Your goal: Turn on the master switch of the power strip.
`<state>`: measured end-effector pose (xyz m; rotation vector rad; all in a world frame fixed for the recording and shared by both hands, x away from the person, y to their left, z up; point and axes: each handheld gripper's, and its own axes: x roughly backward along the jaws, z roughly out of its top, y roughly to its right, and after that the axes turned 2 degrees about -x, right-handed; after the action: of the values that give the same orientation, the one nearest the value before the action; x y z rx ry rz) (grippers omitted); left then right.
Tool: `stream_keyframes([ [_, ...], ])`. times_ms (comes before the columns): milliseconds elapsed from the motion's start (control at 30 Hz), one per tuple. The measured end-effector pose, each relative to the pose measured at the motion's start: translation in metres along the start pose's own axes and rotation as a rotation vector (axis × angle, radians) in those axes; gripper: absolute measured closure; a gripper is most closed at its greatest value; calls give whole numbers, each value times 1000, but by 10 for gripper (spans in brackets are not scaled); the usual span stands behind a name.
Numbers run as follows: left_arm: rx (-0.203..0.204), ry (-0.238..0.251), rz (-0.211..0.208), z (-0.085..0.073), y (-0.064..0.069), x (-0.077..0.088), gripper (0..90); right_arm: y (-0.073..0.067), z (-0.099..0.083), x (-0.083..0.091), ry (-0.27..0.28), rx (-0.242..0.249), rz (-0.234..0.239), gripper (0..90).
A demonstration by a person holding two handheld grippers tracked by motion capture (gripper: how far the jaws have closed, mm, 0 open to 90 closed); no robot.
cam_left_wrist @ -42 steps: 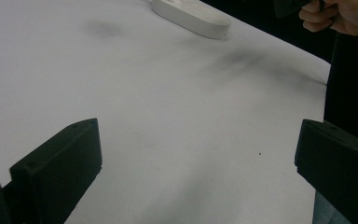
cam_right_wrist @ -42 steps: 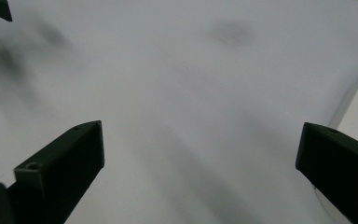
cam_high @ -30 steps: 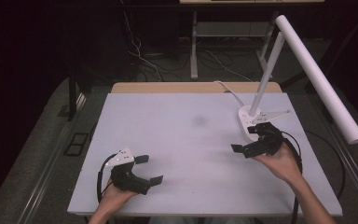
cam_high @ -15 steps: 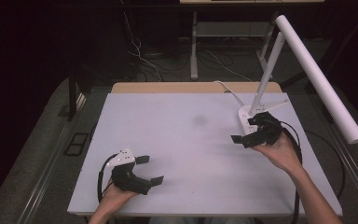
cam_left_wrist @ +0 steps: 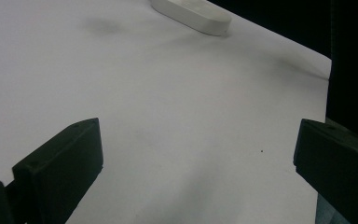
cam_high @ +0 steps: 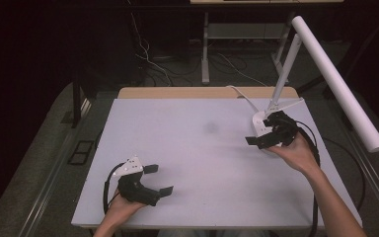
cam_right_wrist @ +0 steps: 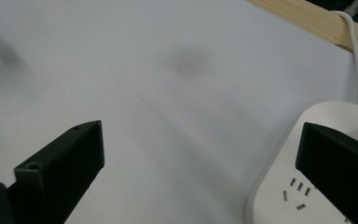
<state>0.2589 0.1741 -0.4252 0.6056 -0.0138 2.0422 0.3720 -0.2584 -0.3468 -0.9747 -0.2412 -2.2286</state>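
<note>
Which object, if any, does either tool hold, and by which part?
Nothing. The left tool and the right tool both stand open over the white table, jaws empty.

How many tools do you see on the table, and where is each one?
2. The left tool is near the front left of the table, open. The right tool is at the right, open, beside the white lamp base.

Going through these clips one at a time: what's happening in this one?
A person at a white table holds a two-jaw tool in each hand. The left tool sits near the front edge, jaws open, holding nothing. The right tool is at the far right, jaws open, right by the white power strip at the foot of the desk lamp. Nothing is gripped yet.
</note>
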Motion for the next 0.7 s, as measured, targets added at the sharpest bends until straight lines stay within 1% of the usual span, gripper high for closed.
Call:
stream_keyframes([
  [67,0,0,0,0,0,0,2,1,1,0,-2,1,-1,5],
  [200,0,0,1,0,0,1,2,6,5,-2,-14,8,-17,5],
  [367,1,1,2,0,0,1,2,9,9,-3,-12,7,-21,5],
  [433,1,2,3,0,-1,1,2,13,13,-5,-22,13,-31,4],
  [633,0,2,4,0,-1,2,2,19,19,-8,-36,5,-44,5],
  [667,2,5,5,0,-1,2,2,22,21,-9,-39,7,-53,5],
  [700,2,5,5,0,-1,2,2,23,21,-9,-40,-1,-53,5],
])
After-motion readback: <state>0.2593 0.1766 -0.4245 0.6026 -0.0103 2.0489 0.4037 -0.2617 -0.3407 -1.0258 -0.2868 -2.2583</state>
